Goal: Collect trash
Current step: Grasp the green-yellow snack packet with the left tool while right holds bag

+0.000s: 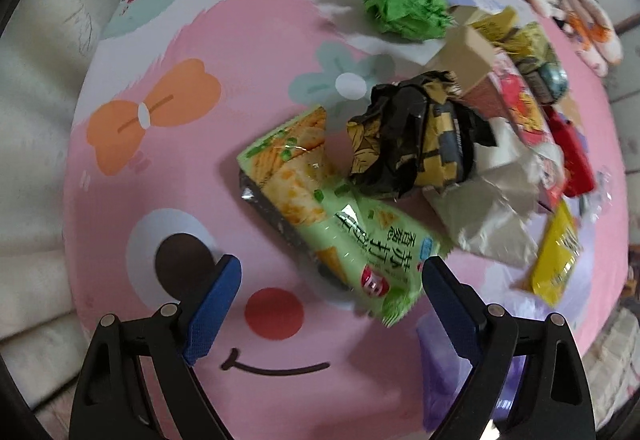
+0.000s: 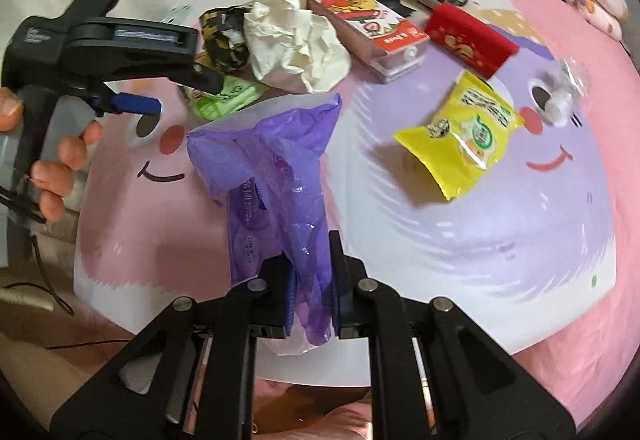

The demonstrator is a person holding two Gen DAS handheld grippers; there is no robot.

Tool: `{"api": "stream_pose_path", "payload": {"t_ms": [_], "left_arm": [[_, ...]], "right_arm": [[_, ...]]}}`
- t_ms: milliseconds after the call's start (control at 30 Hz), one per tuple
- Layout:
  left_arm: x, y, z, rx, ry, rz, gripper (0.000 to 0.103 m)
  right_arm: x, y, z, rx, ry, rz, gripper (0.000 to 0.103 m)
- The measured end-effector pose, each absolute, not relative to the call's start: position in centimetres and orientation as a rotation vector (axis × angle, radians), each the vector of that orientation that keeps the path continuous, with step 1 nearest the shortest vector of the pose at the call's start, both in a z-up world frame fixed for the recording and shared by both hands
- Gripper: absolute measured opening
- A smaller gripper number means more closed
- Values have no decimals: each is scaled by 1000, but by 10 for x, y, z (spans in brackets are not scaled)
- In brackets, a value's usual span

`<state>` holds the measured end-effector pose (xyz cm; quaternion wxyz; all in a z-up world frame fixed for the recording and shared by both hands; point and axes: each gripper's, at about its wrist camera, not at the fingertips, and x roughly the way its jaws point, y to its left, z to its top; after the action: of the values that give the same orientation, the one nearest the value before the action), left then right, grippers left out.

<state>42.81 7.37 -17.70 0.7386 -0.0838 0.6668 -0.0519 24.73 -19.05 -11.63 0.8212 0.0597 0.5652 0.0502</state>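
— Looking at the left hand-held gripper [image 1: 330, 272], jaws wide, near the green cracker wrapper [image 1: 320, 200] lying on the table [image 1: 168, 324].
— Light, crinkly, slippery; pinch its near end. The right hand-held gripper [image 2: 310, 276] clamps the purple trash bag [image 2: 272, 176].

1. The cracker packet [image 1: 340, 216] was pale green with orange crackers printed on it.
2. The trash bag [image 2: 276, 176] was translucent purple.
3. The snack pouch [image 2: 464, 136] was bright yellow.
4. The crumpled wrapper [image 1: 416, 136] was black and gold.
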Motion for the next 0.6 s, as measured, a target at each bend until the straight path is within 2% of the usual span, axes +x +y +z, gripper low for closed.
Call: {"api": "stream_pose_path", "payload": {"t_ms": [167,233,300,333,400,500,600], "left_arm": [[436,50,-189,-146,1466,-37,92],[437,40,-190,-110,1455,-16,87],[436,30,-188,-56,1432,-9,64],[435,27,-187,-45,1426,-17,58],[433,20,-185,-32,1416,-41,34],[428,11,-185,-42,1420,-70,18],[419,5,-184,-30,1409,-90,9]], "right_arm": [[235,-179,-116,128,1209,105,11],[229,-172,-115,133,1213,108,11],[222,-172,-115,141,1215,112,11],[221,-174,-115,143,1214,113,11],[217,-175,-114,152,1212,115,11],[215,-180,-114,168,1210,119,11],[212,-183,-113,174,1204,126,10]]}}
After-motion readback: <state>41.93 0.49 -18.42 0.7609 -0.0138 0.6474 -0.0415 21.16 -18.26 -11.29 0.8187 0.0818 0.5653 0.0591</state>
